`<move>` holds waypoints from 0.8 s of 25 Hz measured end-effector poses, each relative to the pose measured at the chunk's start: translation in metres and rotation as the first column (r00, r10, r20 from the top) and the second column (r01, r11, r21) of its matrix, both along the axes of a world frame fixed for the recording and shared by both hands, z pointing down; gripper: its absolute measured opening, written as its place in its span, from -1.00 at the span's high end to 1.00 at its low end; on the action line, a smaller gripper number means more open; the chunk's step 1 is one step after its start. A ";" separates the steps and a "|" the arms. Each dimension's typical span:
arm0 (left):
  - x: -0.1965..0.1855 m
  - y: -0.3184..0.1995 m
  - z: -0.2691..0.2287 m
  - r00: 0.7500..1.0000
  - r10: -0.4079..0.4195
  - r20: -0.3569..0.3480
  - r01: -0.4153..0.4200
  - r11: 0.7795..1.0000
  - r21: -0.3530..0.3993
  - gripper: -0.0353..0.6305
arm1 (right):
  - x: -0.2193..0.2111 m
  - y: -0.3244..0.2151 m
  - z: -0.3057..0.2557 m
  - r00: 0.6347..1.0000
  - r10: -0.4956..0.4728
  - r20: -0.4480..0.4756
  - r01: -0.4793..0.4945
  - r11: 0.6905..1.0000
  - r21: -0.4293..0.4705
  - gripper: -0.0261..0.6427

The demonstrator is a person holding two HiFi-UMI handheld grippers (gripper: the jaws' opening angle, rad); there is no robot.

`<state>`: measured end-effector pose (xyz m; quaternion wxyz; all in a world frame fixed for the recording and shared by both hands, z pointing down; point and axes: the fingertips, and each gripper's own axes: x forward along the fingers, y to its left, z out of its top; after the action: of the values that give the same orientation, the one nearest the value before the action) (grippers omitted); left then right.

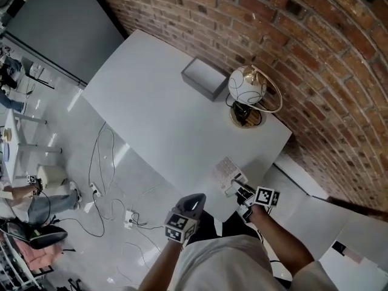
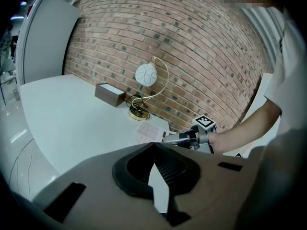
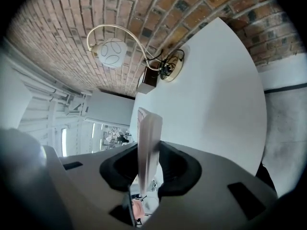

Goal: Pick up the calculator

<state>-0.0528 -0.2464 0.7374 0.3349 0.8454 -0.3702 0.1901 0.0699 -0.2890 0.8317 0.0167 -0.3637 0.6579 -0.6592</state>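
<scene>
Calculator [image 1: 227,172] near end hidden inside right gripper [image 1: 237,187].

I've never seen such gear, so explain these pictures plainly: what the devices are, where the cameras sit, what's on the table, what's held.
A person holds a two-jaw gripper in each hand. One picture comes from a head camera looking down; the other two from cameras on the grippers. On the white table stand a grey box and a lamp. The right gripper grips the calculator by the table's near edge. The left gripper is shut, empty.
</scene>
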 end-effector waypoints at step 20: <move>-0.028 0.012 -0.058 0.994 0.095 -0.050 -0.089 0.990 0.107 0.85 | 0.004 -0.007 -0.155 0.974 0.060 -0.219 0.025 0.930 0.366 0.60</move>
<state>-0.0809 -0.2342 0.6793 0.2909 0.8828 -0.3311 0.1624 0.0734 -0.2957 0.6768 0.0151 -0.4330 0.7635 -0.4788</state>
